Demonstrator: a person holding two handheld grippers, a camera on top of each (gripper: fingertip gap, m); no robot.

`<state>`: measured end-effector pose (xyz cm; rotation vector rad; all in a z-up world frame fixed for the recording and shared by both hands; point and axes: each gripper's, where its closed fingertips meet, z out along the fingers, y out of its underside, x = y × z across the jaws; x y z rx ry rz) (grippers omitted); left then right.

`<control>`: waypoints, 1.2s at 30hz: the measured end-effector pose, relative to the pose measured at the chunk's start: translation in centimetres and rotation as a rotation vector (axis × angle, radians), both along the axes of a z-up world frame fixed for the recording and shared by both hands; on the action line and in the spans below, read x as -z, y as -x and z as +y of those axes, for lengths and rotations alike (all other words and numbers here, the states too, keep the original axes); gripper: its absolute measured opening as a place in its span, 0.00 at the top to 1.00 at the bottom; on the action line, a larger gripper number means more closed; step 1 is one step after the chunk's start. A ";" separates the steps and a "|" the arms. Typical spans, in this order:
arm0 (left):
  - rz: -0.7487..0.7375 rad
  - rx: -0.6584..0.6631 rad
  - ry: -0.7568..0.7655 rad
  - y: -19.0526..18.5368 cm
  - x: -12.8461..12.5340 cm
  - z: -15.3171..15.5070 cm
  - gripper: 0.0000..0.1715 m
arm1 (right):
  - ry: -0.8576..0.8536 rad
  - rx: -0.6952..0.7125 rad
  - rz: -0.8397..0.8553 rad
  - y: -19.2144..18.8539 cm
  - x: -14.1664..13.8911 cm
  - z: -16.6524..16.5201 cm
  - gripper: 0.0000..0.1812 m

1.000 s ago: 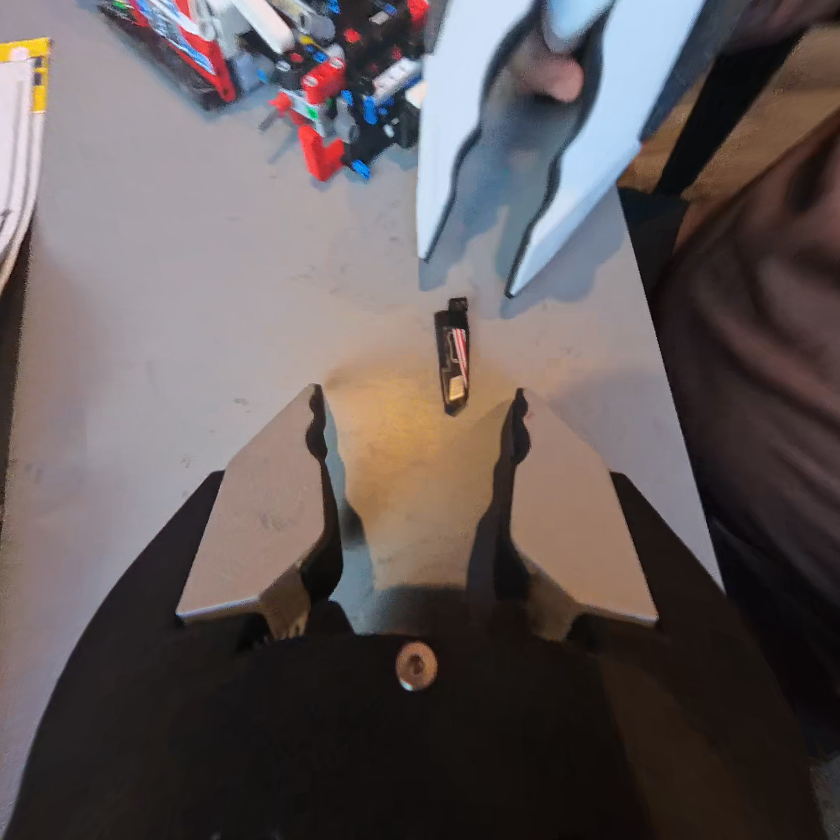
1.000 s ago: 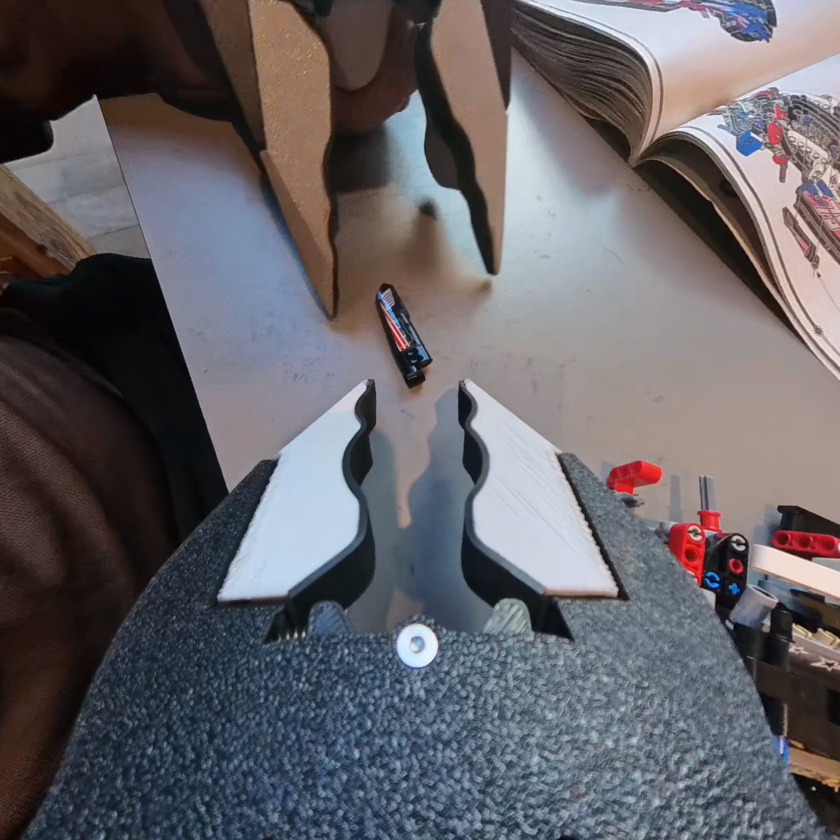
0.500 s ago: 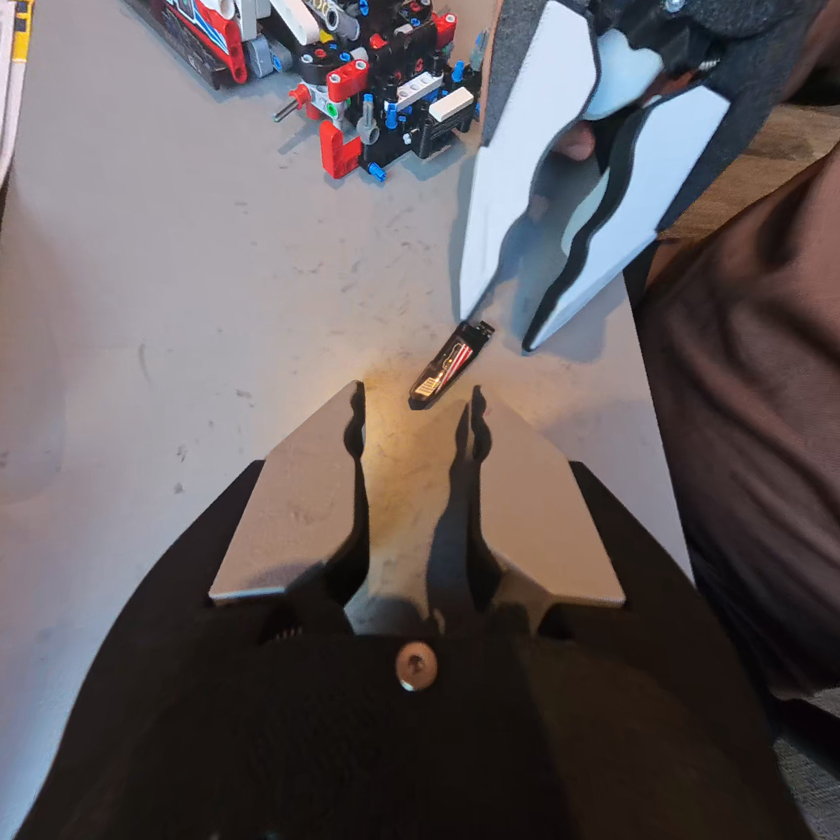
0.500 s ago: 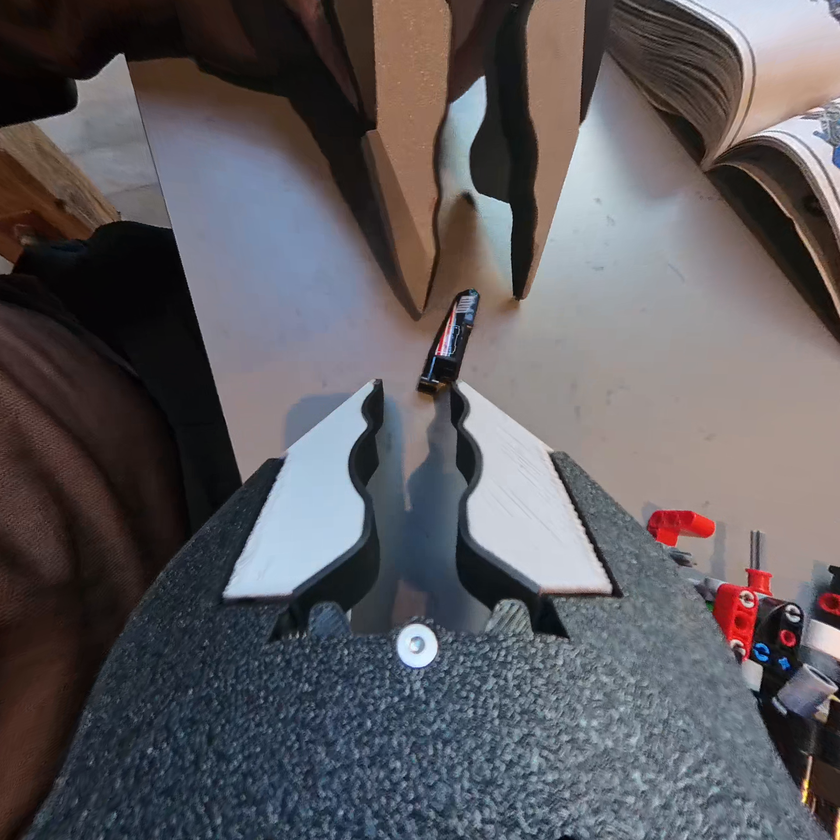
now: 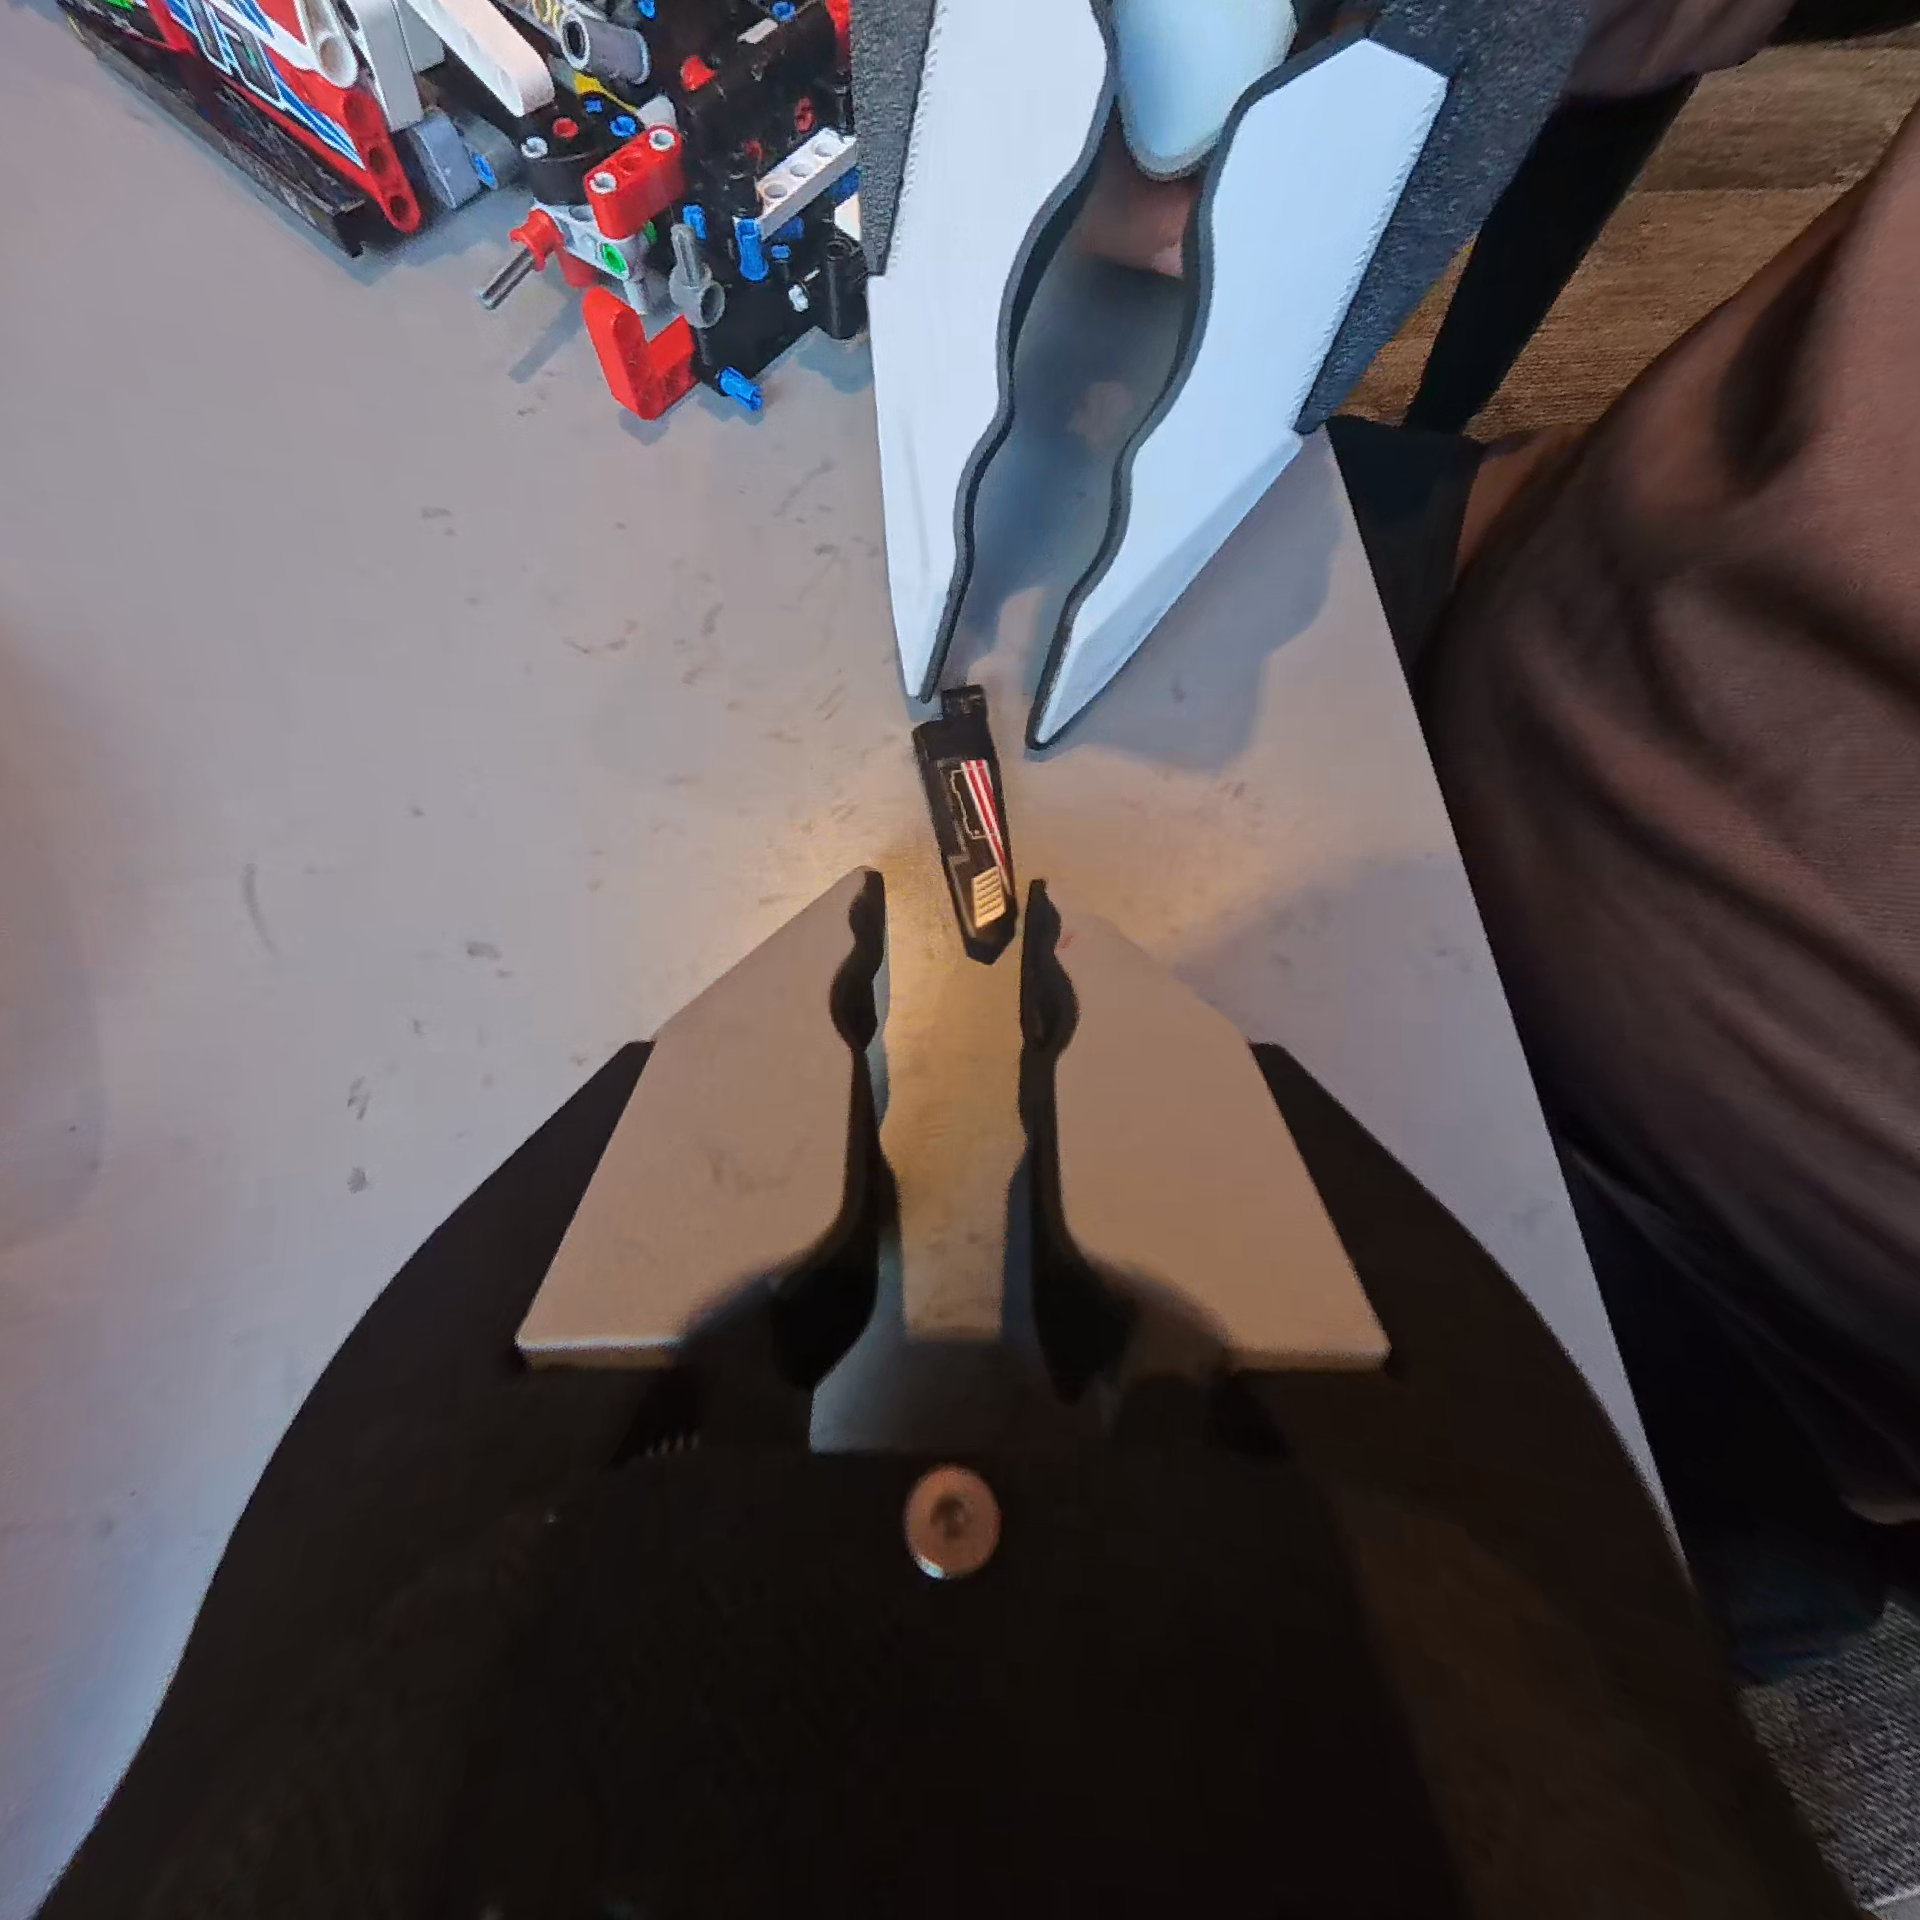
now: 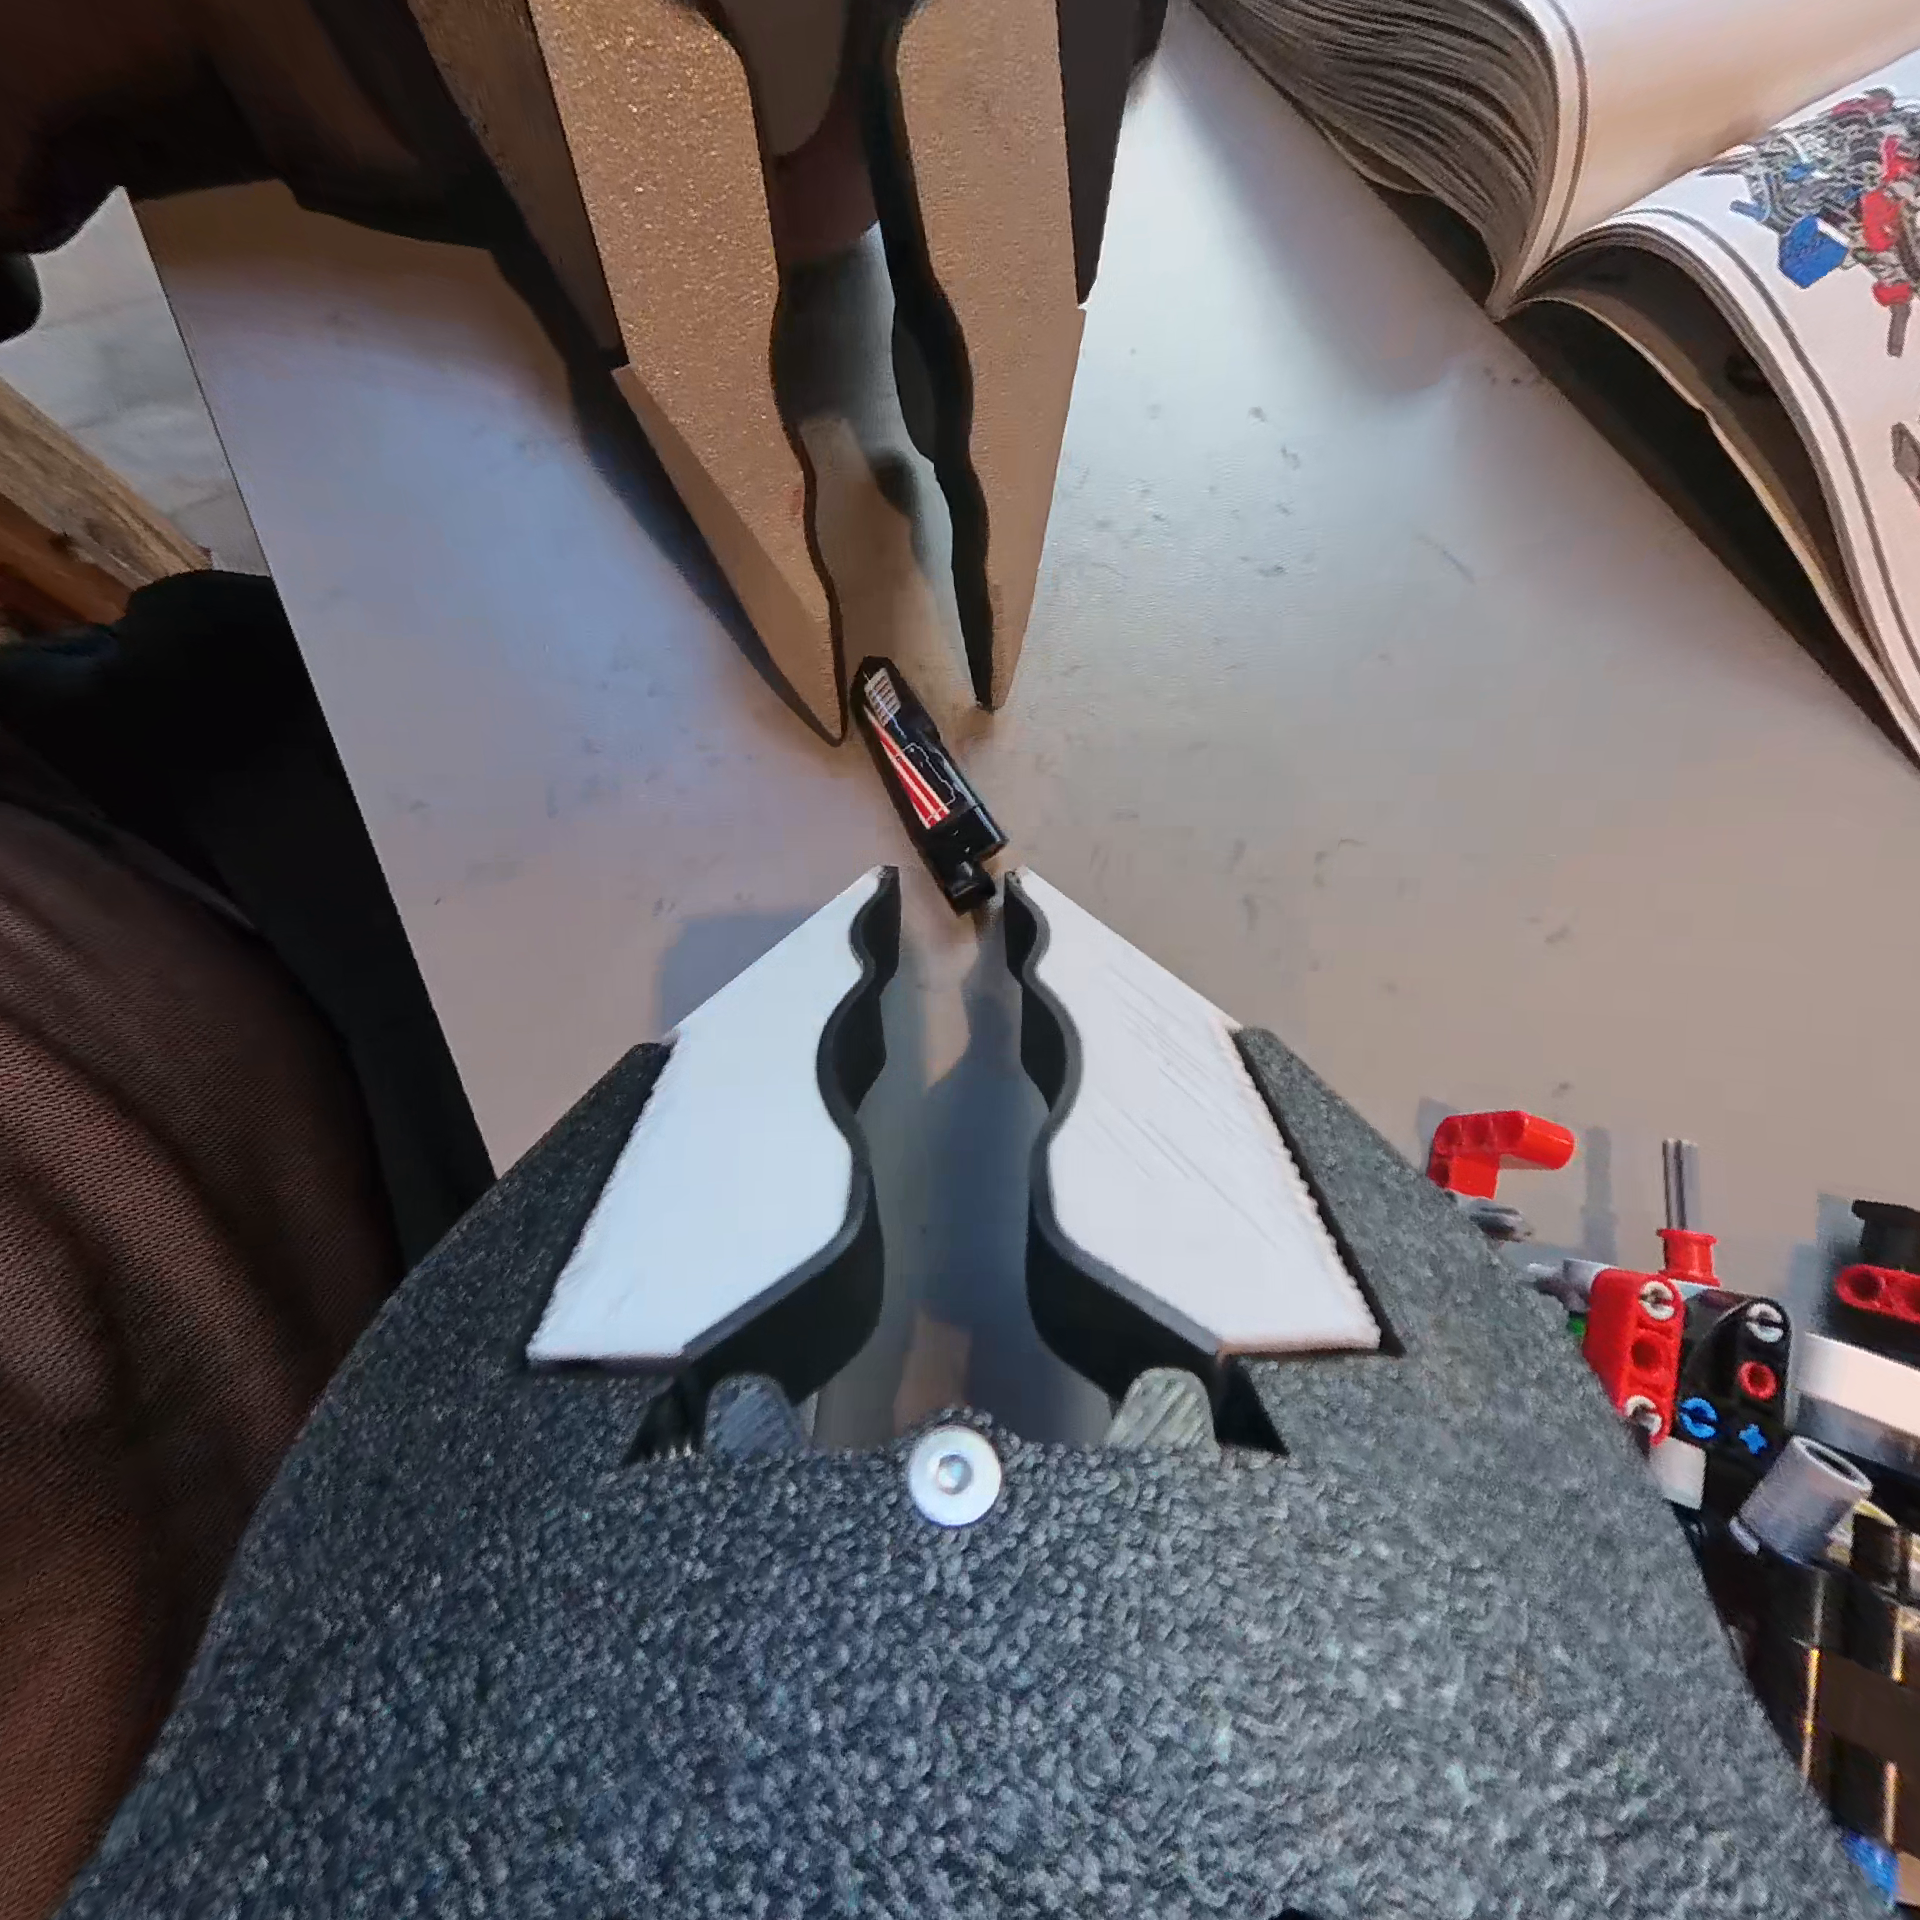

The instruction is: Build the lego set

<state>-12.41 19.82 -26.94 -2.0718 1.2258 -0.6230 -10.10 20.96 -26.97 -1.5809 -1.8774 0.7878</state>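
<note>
A small black lego piece [image 5: 971,831] with a red and white sticker lies flat on the grey table [image 5: 416,727] near its edge. My left gripper [image 5: 954,891] is open, its tips on either side of the piece's near end. My right gripper [image 6: 948,883] is open with a narrow gap, its tips at the piece's [image 6: 925,779] other end. Each gripper faces the other: the right gripper [image 5: 982,717] shows across in the left wrist view, the left gripper [image 6: 909,717] in the right wrist view. Neither holds the piece.
The partly built red, black and white lego model [image 5: 623,177] stands at the far left of the left wrist view and at lower right in the right wrist view [image 6: 1714,1382]. An open instruction book [image 6: 1714,208] lies at upper right. A person in brown clothing [image 5: 1714,831] sits at the table edge.
The black piece has turned on the table and now lies lengthwise between the two grippers. Both grippers have closed in on its ends, and the left jaws have narrowed.
</note>
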 end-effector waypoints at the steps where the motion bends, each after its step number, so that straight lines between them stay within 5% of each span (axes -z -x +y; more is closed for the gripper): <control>1: -0.001 0.001 0.002 0.0 0.0 0.0 0.86 | 0.000 0.001 0.000 0.0 0.0 0.0 0.89; 9: 0.006 0.001 -0.002 0.0 0.1 0.0 0.95 | 0.005 -0.002 -0.003 0.0 0.0 0.0 0.92; 31: 0.029 0.024 -0.048 -0.5 0.1 -0.4 0.88 | 0.007 0.014 0.008 0.1 -0.2 0.2 0.87; 36: 0.030 0.010 -0.048 -0.4 0.1 -0.2 0.95 | 0.018 -0.017 -0.007 0.1 0.0 -0.2 0.92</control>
